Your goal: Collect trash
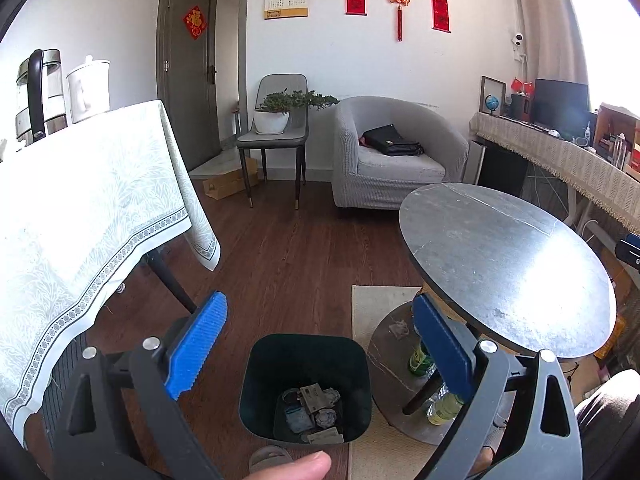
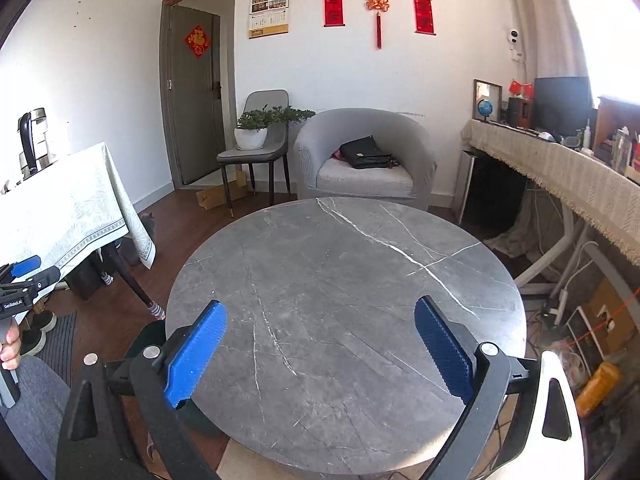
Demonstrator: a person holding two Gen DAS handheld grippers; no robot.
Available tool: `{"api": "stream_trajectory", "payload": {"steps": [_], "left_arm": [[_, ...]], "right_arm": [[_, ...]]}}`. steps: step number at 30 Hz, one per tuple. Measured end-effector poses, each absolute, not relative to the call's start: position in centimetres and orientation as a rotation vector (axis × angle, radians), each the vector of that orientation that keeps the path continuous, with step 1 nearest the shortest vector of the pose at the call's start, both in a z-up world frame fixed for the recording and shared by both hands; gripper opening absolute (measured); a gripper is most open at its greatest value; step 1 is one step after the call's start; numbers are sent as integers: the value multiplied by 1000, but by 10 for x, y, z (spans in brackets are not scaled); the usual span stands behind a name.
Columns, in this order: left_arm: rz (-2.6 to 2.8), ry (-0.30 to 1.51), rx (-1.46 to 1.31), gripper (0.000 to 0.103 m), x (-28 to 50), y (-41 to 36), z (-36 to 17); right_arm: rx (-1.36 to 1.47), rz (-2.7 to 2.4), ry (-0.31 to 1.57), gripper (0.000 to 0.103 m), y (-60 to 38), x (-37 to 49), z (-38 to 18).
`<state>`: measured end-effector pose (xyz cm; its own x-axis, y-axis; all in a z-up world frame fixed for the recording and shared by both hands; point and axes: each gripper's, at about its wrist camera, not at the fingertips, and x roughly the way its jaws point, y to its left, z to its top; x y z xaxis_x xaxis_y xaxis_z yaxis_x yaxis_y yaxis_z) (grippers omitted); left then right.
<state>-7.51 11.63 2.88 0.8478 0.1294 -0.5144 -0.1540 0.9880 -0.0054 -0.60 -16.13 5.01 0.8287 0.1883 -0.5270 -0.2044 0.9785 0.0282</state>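
both tools wide, trash down in the bin

left tool (image 1: 320, 344) hanging over the dark bin (image 1: 306, 388), blue pads spread wide, nothing between them. crumpled paper and wrappers (image 1: 314, 408) lying at the bottom of the bin, on the wooden floor (image 1: 288, 256) just beside the round grey bench (image 1: 508, 264). thumb tip (image 1: 296, 470) poking in at the lower edge. bottles (image 1: 440, 404) standing on the bench's lower shelf, right of the bin. cloth-covered bench (image 1: 80, 216) off to the left.

right tool (image 2: 320, 352) out above the round grey bench (image 2: 344, 320), pads just as wide, gripping nothing, marble top bare beneath. left tool (image 2: 24, 280) peeking in at the far left edge, hand (image 2: 10, 348) wrapped on its handle. grey armchair (image 2: 364, 156) beyond, black bag (image 2: 366, 154) on its seat.
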Motion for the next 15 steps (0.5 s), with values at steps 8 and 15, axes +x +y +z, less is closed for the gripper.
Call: {"api": "stream_trajectory", "payload": {"steps": [8, 15], "left_arm": [[145, 559, -34, 97, -74, 109, 23], [144, 593, -18, 98, -70, 104, 17]], "right_arm": [[-24, 187, 546, 98, -173, -22, 45], [20, 203, 548, 99, -182, -25, 40]]}}
